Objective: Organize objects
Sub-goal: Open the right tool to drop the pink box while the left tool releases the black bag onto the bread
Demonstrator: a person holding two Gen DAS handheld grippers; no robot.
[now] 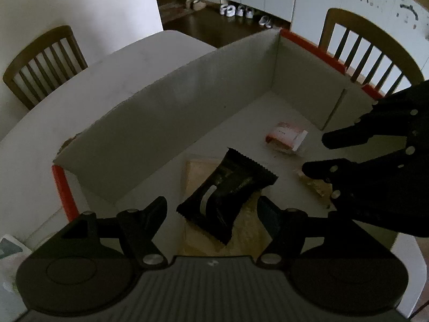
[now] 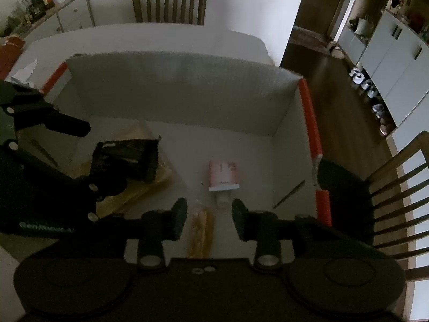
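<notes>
Wooden chairs (image 1: 40, 61), shoes (image 1: 236, 10), cabinets (image 2: 388, 53)

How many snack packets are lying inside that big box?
3 visible: a black packet on yellowish paper at the left, a pink-and-white packet mid-floor, and a clear packet of yellow sticks under the right claw. More may be hidden.

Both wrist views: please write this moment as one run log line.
left gripper: open over black packet | right gripper: open over clear snack bag | pink packet: on box floor
</notes>
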